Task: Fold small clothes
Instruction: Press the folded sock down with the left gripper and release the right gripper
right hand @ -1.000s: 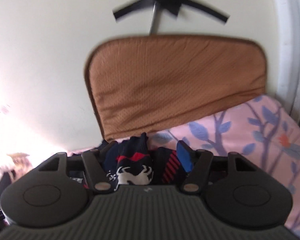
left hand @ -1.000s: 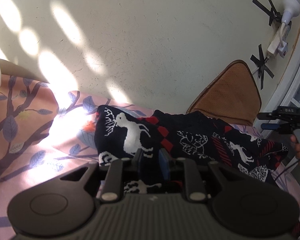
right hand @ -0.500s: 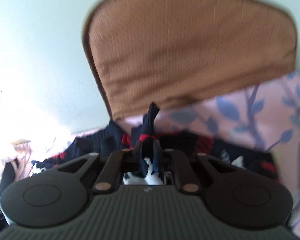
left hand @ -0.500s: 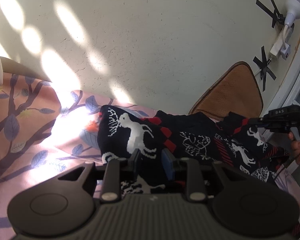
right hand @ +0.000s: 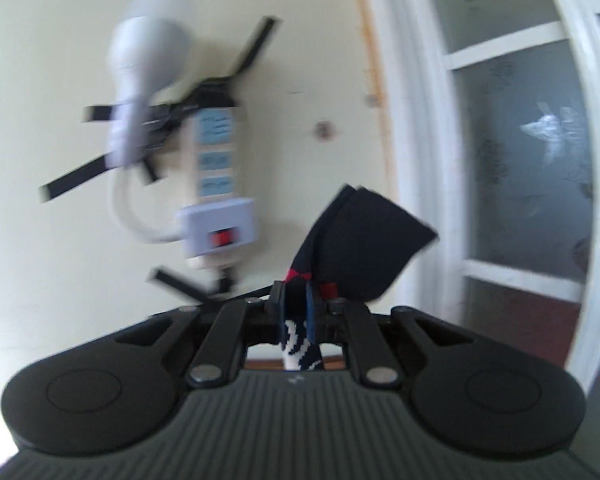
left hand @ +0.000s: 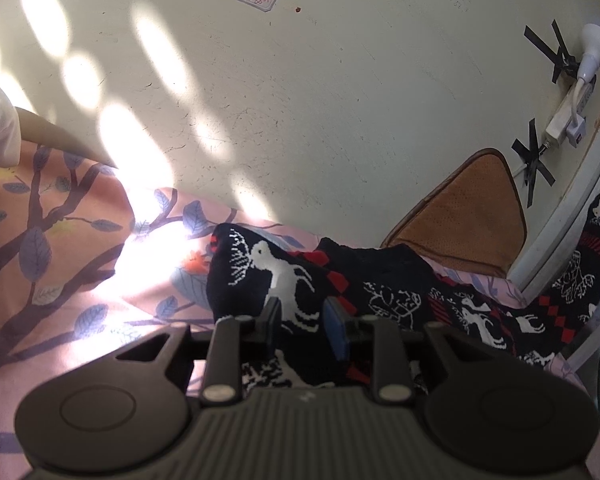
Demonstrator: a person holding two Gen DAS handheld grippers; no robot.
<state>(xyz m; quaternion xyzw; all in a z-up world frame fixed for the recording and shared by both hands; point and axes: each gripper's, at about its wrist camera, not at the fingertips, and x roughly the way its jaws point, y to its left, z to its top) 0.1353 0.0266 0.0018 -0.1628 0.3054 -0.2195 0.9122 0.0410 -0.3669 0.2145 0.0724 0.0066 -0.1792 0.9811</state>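
Note:
A dark navy knit garment (left hand: 380, 292) with white deer and red diamonds lies crumpled on the pink floral bedsheet (left hand: 60, 280). My left gripper (left hand: 300, 320) rests low over its left end, jaws a little apart with cloth bunched between them. My right gripper (right hand: 296, 304) is shut on a corner of the same garment (right hand: 364, 252), lifted high, with the cloth flap standing above the fingers. In the left wrist view the lifted part of the garment (left hand: 592, 256) hangs at the far right edge.
A cream wall (left hand: 300, 120) rises behind the bed. A brown cushion (left hand: 464, 220) leans on it. A power strip with a white lamp (right hand: 216, 168) is taped to the wall beside a white window frame (right hand: 432, 160). A person's arm (left hand: 40, 136) is at the left.
My right gripper closed on the garment's right end and lifted it high, swinging from the cushion up to the power strip. My left gripper's jaws opened slightly over the cloth.

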